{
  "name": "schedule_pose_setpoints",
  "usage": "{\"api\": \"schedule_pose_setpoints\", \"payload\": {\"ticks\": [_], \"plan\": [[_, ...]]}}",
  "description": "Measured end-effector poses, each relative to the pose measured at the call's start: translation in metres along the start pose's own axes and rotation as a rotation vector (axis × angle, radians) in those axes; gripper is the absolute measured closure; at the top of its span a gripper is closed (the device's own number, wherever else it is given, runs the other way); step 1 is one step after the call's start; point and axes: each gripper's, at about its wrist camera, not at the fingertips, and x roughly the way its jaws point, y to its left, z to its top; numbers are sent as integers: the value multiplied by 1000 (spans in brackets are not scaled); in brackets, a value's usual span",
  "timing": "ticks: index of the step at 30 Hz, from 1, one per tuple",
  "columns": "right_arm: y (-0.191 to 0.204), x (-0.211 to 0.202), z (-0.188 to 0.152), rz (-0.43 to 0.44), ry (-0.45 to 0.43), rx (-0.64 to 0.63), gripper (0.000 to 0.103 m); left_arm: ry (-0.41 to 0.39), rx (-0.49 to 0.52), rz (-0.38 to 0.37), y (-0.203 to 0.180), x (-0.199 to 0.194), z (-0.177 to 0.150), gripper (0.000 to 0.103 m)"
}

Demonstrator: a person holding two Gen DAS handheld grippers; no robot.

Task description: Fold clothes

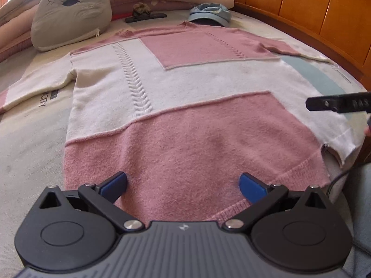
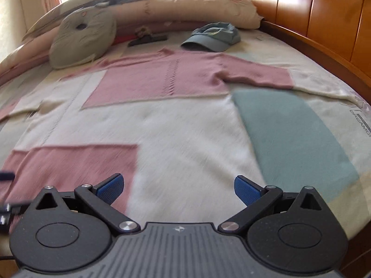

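The left gripper [image 1: 183,185] fills the bottom of the left wrist view with its blue-padded jaws spread wide and nothing between them, poised over the pink hem band of a knitted sweater [image 1: 185,106]; the right gripper [image 2: 178,188], at the bottom of the right wrist view, is likewise released, its fingers parted above the cream middle of the same garment, and its black finger also pokes in at the right edge of the left view; the sweater lies flat and unfolded across the bed [image 1: 27,153], filling the centre of both frames, hem toward the cameras and neckline toward the top, patched in pink, cream and a pale blue-green panel at right; one sleeve stretches to the left edge, the other, pink, toward the right beside the wooden headboard [image 1: 324,11]; above the neckline sits a blue cap [image 1: 208,15], with a black clip [image 1: 146,17] to its left; a grey pillow [image 1: 69,14] occupies the upper left, leaning on a rolled beige quilt [image 2: 185,7] along the top; the right view is motion-blurred.
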Motion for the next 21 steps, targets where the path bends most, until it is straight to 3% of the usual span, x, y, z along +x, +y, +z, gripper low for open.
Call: {"api": "schedule_pose_setpoints", "payload": {"ticks": [3,7,15,18,21], "plan": [[-14,19,-3,-27,66,15,0,5,-6,-17,5,-3,0,1],[-32,16,-10,19,42,41,0,2,-45,-4,15,-12,1,1],[-8,44,51,68,-63,6,0,0,-116,-5,23,-2,6,1],[-7,69,67,54,-41,-11,0,-4,-113,-11,25,-4,3,1],[-23,85,61,44,3,28,0,-12,-101,-24,27,-8,2,1]]}}
